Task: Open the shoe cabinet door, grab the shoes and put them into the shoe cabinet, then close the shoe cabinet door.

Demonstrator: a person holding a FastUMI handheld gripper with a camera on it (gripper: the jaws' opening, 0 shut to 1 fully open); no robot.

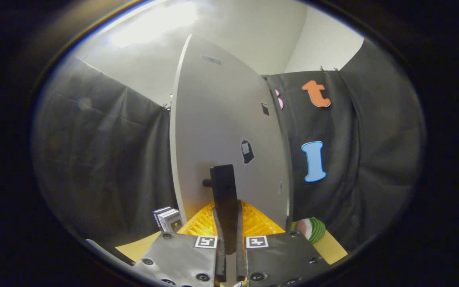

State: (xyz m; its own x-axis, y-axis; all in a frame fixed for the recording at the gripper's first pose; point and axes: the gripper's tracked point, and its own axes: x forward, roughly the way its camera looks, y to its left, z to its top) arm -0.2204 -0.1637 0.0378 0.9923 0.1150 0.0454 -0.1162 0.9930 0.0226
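Gripper view: my tongs [229, 243] are nearly closed and seem to press a dark upright piece between them, maybe the handle [223, 191] of the cabinet door [221, 131], so I can swing it. The door stands just ahead, above an orange ribbed thing [257, 221]. Small boxes [167, 218] sit near the tabletop [138, 247] edge.

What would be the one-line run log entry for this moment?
step: at cabinet door | gripper: jaws shut on black handle | door: upright, angled, just ahead | orange rack: below handle
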